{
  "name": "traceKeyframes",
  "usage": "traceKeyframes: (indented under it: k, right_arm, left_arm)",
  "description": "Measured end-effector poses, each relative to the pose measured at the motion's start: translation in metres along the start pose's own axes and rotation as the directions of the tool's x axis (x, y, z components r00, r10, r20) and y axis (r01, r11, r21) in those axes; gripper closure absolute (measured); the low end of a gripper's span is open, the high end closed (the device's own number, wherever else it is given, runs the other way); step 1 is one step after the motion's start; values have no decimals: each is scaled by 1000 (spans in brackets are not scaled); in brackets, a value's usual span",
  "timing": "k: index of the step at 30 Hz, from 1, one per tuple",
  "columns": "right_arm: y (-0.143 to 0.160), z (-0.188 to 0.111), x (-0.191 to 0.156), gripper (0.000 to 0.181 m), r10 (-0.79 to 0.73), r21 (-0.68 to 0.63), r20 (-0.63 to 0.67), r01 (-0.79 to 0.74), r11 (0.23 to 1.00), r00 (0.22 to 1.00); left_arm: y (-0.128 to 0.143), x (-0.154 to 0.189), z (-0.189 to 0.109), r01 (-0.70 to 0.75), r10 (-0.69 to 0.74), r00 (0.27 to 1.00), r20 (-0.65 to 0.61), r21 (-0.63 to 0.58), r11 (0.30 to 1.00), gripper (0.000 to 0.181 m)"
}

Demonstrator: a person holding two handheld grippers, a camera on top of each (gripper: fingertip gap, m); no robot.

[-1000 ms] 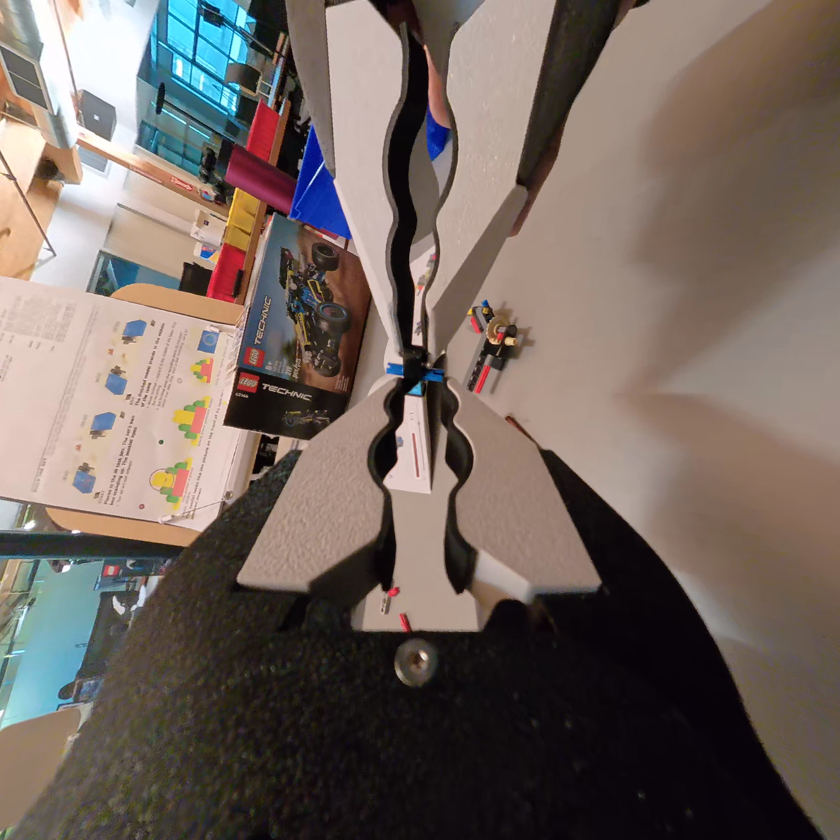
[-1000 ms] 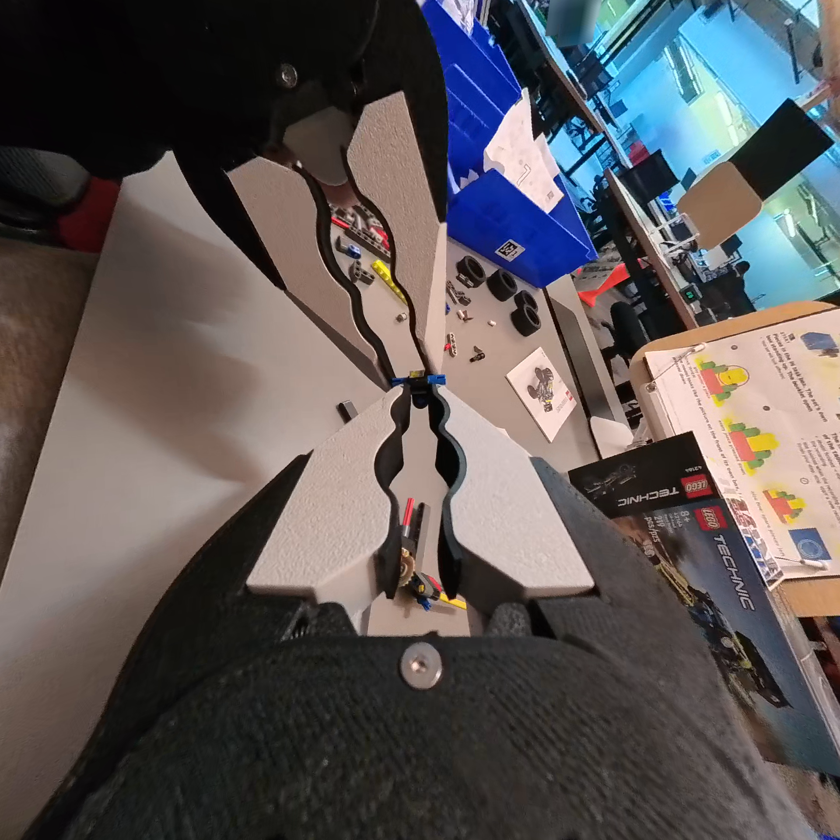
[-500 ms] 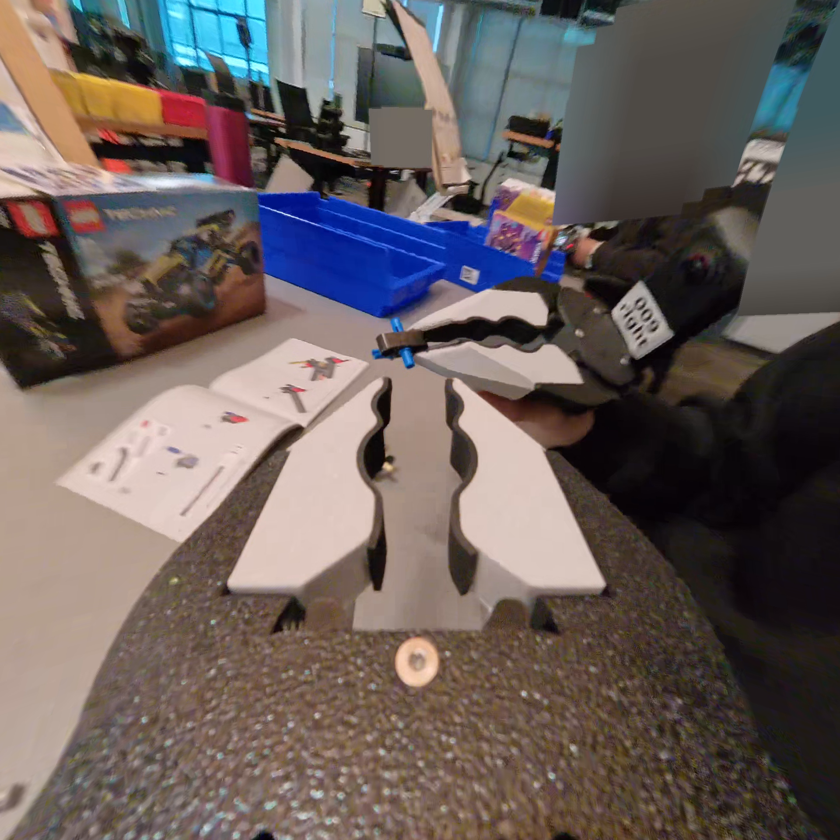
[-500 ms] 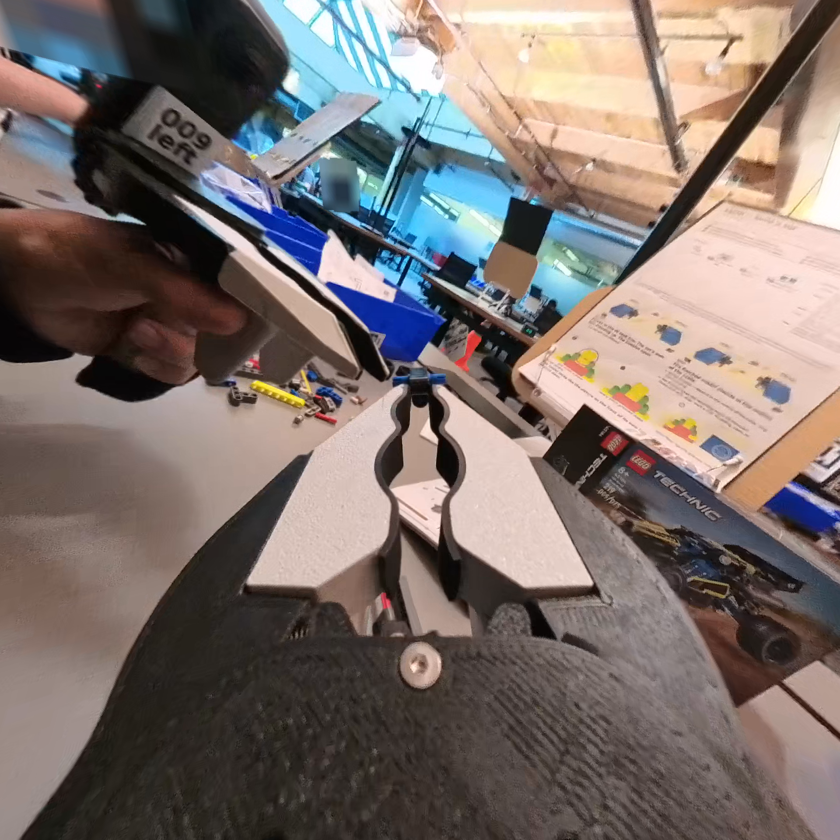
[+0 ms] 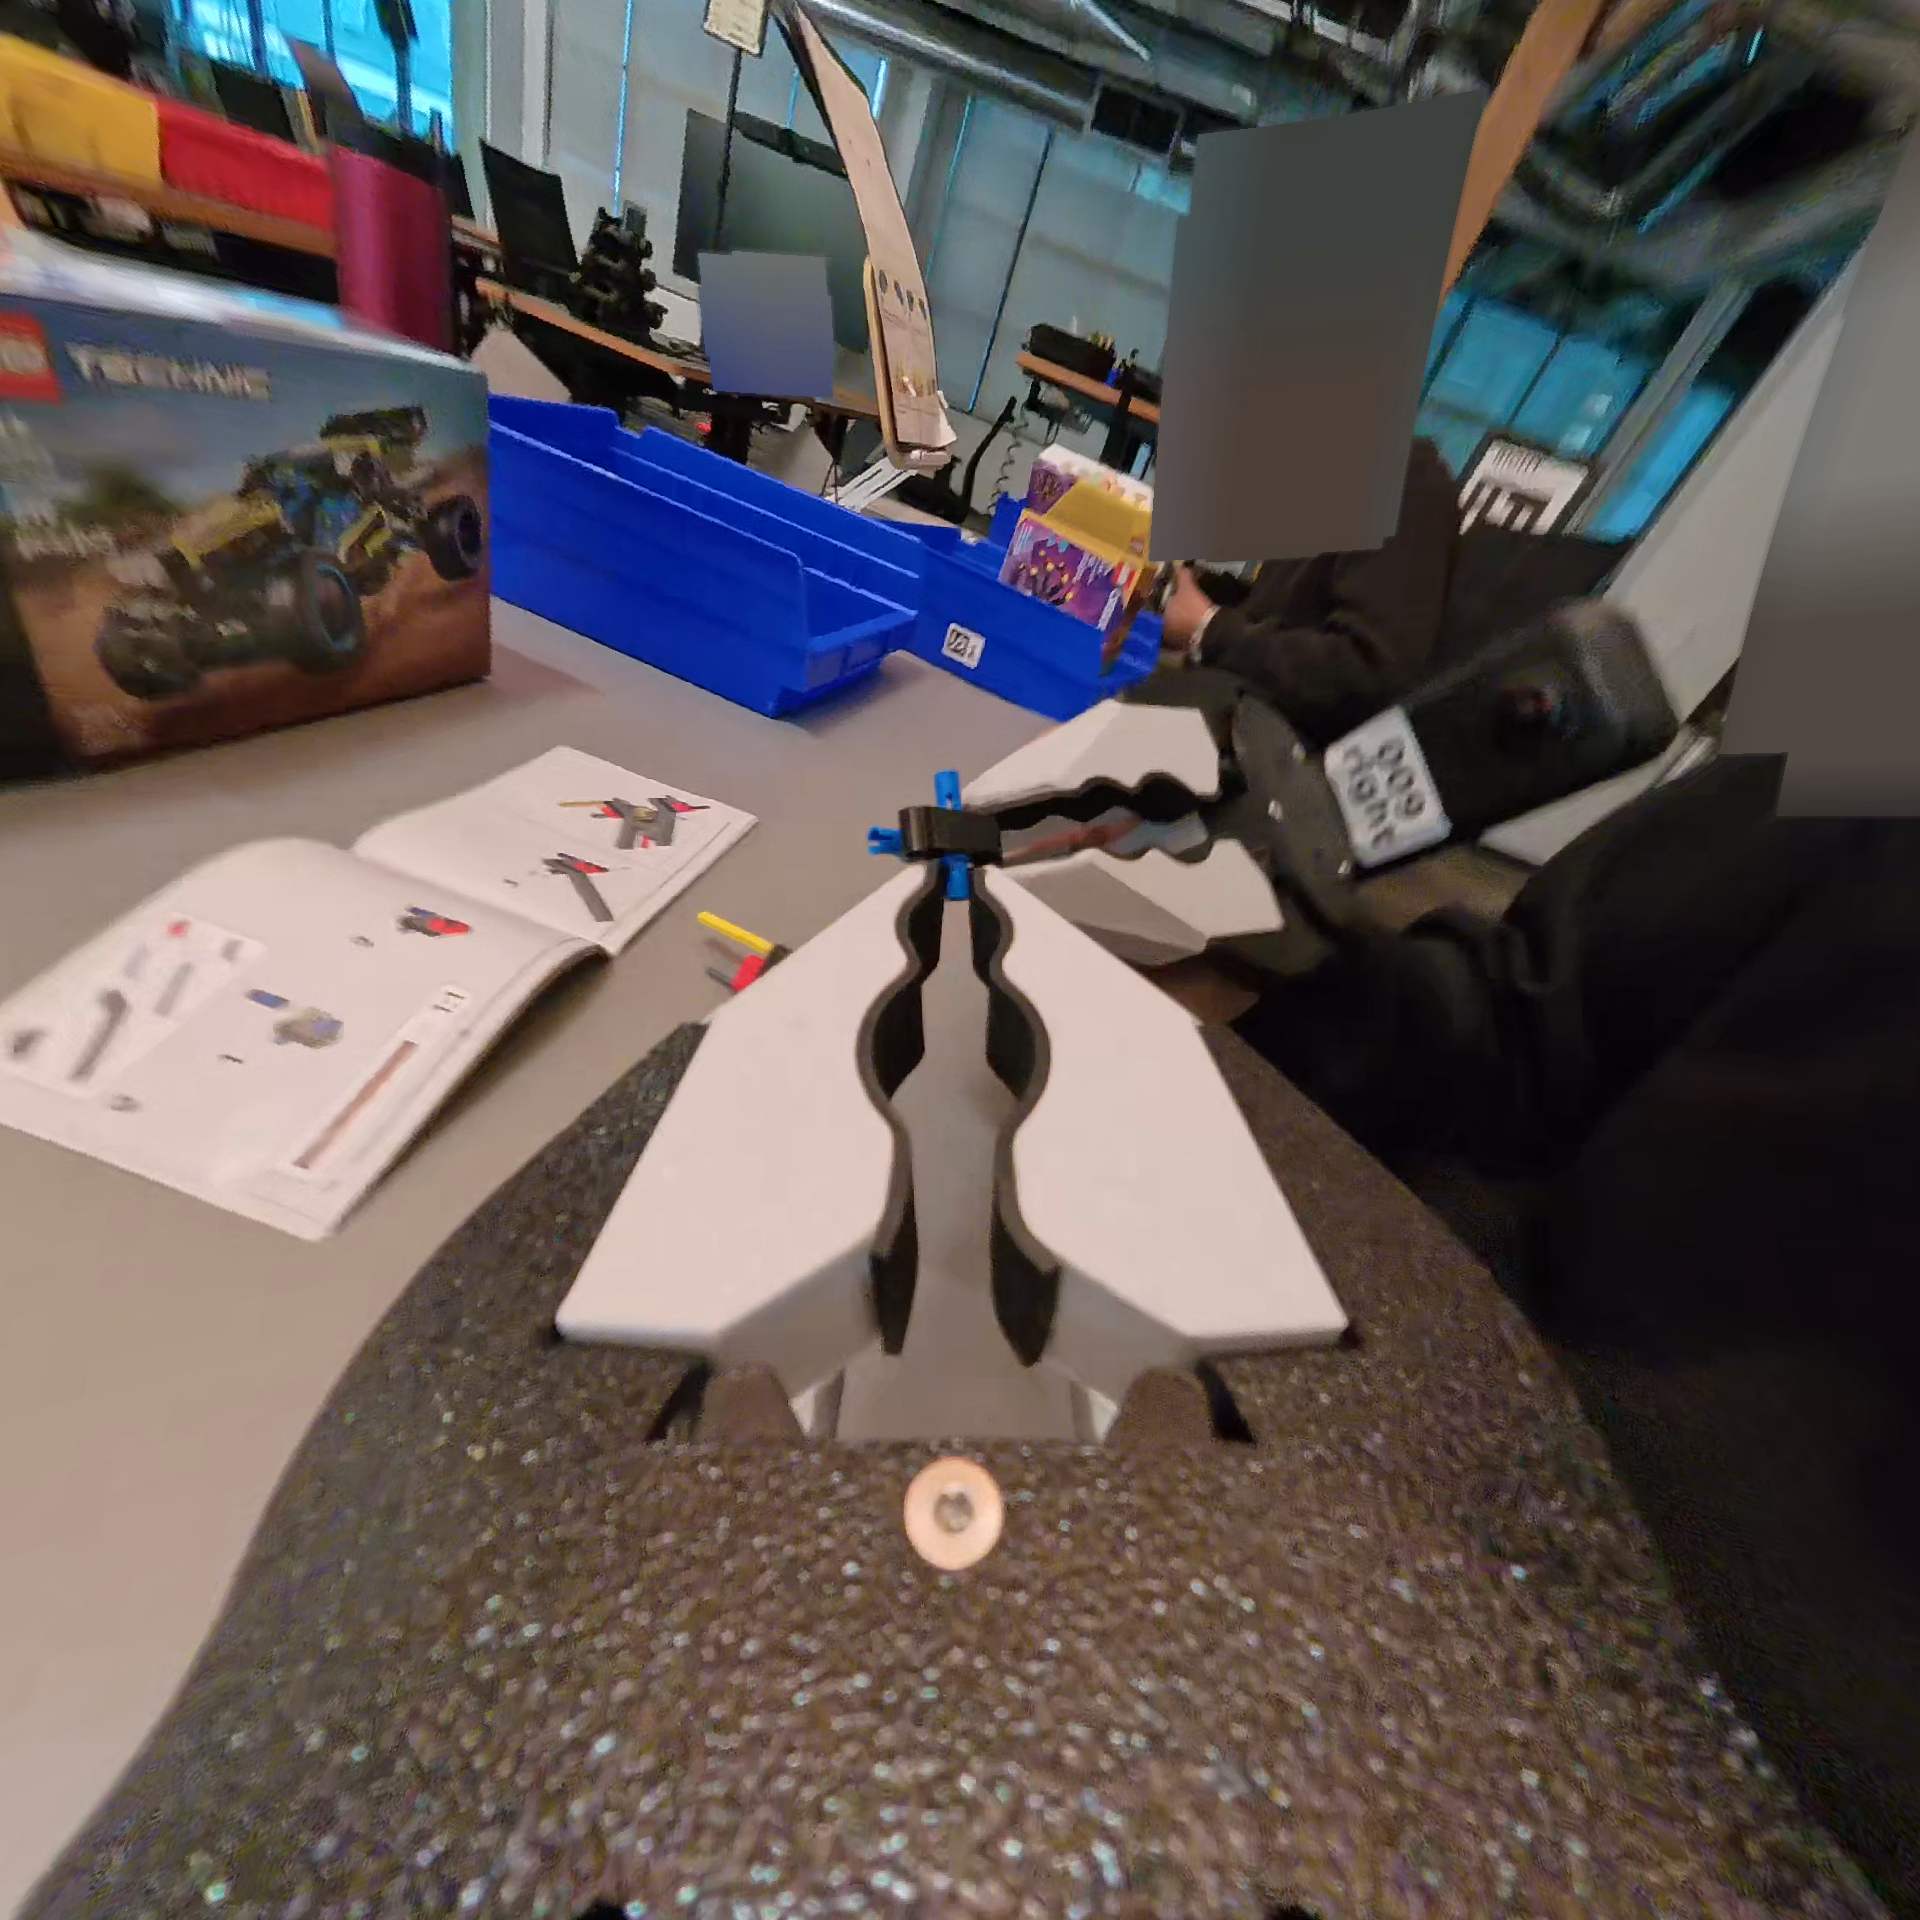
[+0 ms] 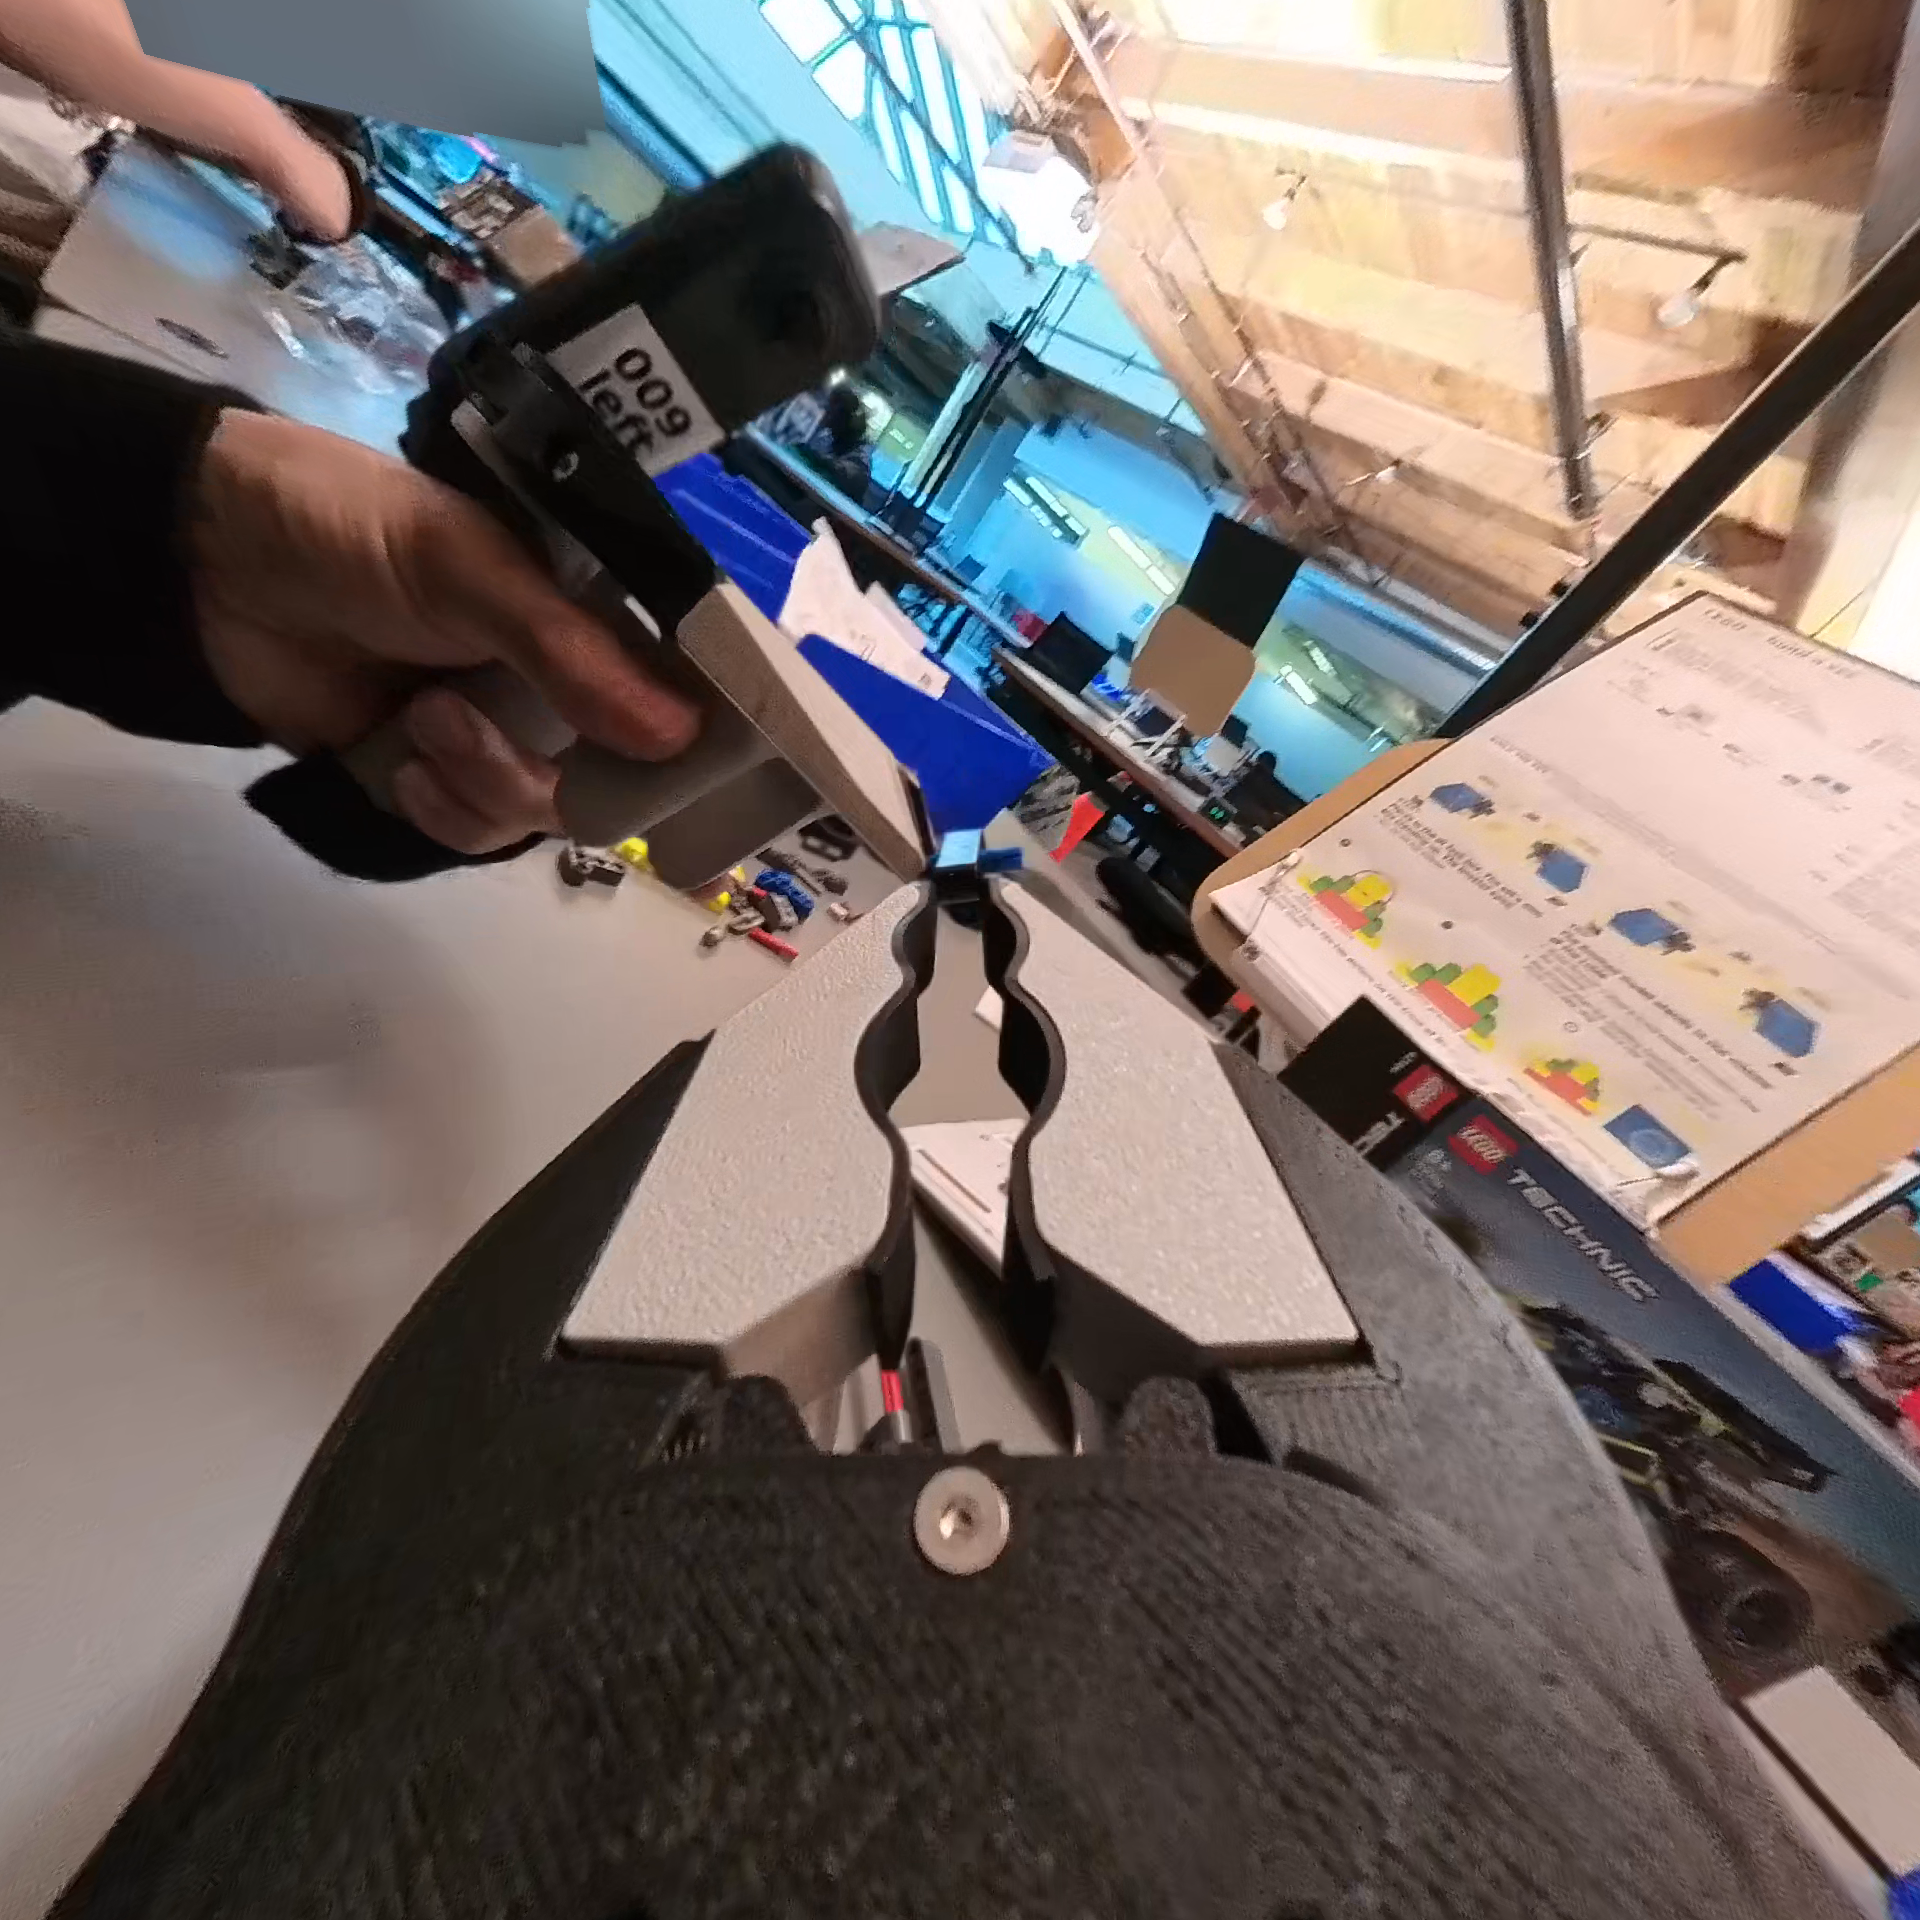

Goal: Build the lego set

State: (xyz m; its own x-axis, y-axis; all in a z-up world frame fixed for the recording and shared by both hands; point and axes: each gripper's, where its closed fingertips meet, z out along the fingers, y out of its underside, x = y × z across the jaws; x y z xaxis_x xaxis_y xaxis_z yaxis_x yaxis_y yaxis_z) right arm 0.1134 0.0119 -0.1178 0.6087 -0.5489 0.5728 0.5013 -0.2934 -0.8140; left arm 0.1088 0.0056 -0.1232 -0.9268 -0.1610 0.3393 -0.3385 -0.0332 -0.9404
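Observation:
My right gripper (image 6: 956, 899) is shut on a small black connector (image 6: 953, 883) with blue pins (image 6: 977, 854), held above the grey table (image 5: 208, 1299). In the left wrist view the right gripper (image 5: 992, 826) reaches in from the right with the black connector (image 5: 930, 826) at its tip. My left gripper (image 5: 951, 883) has its fingertips closed on the blue pin (image 5: 954, 878) that sticks down from that connector. In the right wrist view the left gripper (image 6: 914, 862) comes in from the upper left, held by a hand (image 6: 395, 644).
An open instruction booklet (image 5: 384, 966) lies on the table, with yellow and red loose parts (image 5: 738, 940) beside it. The set's box (image 5: 239, 540) and blue bins (image 5: 686, 561) stand behind. More loose parts (image 6: 748, 904) lie on the table. A poster board (image 6: 1558, 935) stands at the right. Left and right tips are no more than a few centimetres apart.
Both grippers have swung from pointing down at the table to level. My left gripper let go, opened, then closed again on the blue pin of the connector in the right gripper.

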Motion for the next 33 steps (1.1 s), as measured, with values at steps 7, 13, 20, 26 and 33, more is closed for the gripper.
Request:
traceKeyframes:
  k: [7,13,20,26,33]
  right_arm:
    - [18,4,-21,164,331,-151,237,-302,941,913]
    - [26,3,-30,175,576,-236,317,-526,817,753]
    - [23,0,-35,179,501,-223,351,-449,865,791]
    - [16,2,-31,179,428,-155,326,-399,904,843]
    - [26,2,-39,179,411,-191,347,-365,911,843]
  left_arm:
    - [23,-18,-14,-465,504,860,87,-278,841,179]
    - [41,-20,-16,-628,709,705,21,-445,638,179]
    - [47,-19,-15,-619,689,725,-1,-440,650,179]
    - [42,-14,-15,-490,521,853,5,-332,806,178]
    - [53,-17,-16,-465,481,876,-38,-333,820,178]
